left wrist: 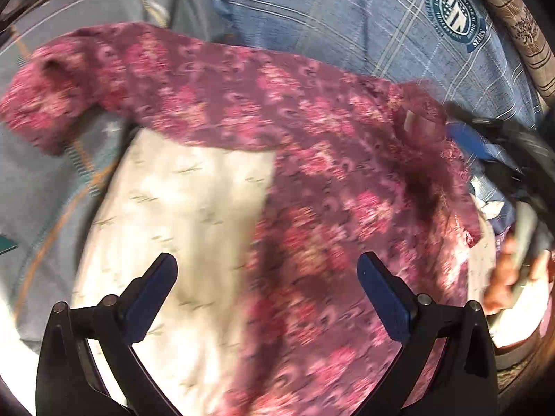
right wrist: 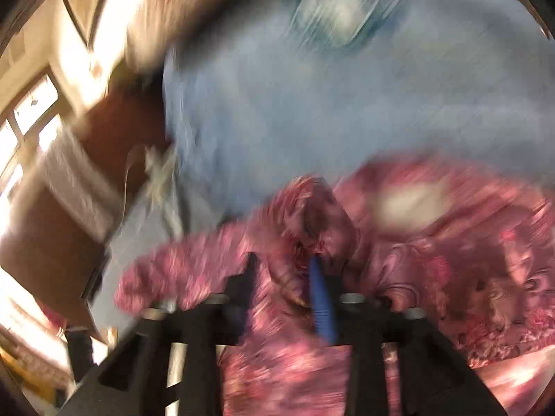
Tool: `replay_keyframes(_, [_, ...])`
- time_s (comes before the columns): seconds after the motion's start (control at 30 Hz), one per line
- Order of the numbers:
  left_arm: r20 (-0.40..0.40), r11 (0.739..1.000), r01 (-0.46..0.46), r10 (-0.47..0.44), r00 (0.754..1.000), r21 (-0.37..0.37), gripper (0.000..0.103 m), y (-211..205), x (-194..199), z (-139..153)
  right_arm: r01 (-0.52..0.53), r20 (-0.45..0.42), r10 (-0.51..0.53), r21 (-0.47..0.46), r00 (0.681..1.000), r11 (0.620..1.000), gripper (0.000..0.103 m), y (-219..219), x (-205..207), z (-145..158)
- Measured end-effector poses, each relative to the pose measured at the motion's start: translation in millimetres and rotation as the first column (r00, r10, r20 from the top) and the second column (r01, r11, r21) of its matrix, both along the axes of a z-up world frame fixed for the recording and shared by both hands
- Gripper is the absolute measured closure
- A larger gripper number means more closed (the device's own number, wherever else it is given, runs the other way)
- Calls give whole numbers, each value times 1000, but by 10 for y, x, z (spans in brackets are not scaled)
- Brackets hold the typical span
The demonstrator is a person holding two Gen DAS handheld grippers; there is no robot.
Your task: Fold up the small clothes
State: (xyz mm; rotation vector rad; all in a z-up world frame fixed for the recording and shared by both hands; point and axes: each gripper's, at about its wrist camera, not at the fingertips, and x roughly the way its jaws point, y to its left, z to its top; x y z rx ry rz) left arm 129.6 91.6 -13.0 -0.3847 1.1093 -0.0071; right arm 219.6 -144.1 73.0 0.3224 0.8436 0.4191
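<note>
A pink floral garment [left wrist: 263, 138] lies spread across a white garment [left wrist: 180, 201] on the blue bedspread [left wrist: 347, 27]. My left gripper [left wrist: 267, 263] hovers open above both, nothing between its fingers. At the right edge of the floral garment my right gripper [left wrist: 461, 135] shows blurred, its blue pad at a raised fold. The right wrist view is badly smeared. There my right gripper [right wrist: 282, 274] has its fingers apart, with bunched floral cloth [right wrist: 288, 242] lying between the black finger and the blue pad [right wrist: 321, 298]. I cannot see the pads pressing on it.
A round teal emblem [left wrist: 454, 14] is printed on the bedspread at the far right. A striped cushion edge [left wrist: 520, 34] runs along the right rim. A person's hand [left wrist: 510, 274] grips the right tool. Brown furniture [right wrist: 104, 131] and a bright window [right wrist: 24, 128] lie left of the bed.
</note>
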Motion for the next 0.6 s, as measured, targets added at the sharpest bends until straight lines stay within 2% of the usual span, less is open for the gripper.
replay_keyframes(0.1, [0,1000,-7,7,1000,23,0,101,-102,-20,-55,-71,51,-63,996,996,64,401,-85,-214])
replay_keyframes(0.17, [1,999,-8,8,1000,38,0,129,-115,-19,-63,-45,60,-60,997,996,63,331,-251,-212])
replay_keyframes(0.2, [2,999,-10,10,1000,38,0,122,-106,-16,-48,-23,47,-60,999,997,55,231,-323,-168])
replay_keyframes(0.23, [4,1000,-7,7,1000,25,0,82,-74,-8,-14,-5,13,-55,1000,998,39,62,-379,-126])
replay_keyframes(0.3, [14,1000,6,-6,1000,-2,0,-33,14,4,104,12,-103,-31,995,994,26,-448,-494,-62])
replay_keyframes(0.37, [23,999,18,-18,1000,-29,0,-204,172,17,232,-16,-232,0,973,973,26,-1051,-594,-135])
replay_keyframes(0.47, [1,997,34,-34,999,-65,0,-497,496,-48,392,-118,-381,83,917,916,26,-1824,-832,-442])
replay_keyframes(0.53, [-31,996,35,-38,999,-86,0,-697,728,-148,463,-197,-428,193,882,865,26,-2217,-960,-679])
replay_keyframes(0.6, [-51,995,32,-36,998,-91,0,-830,889,-228,497,-258,-434,289,863,818,26,-2444,-1039,-898])
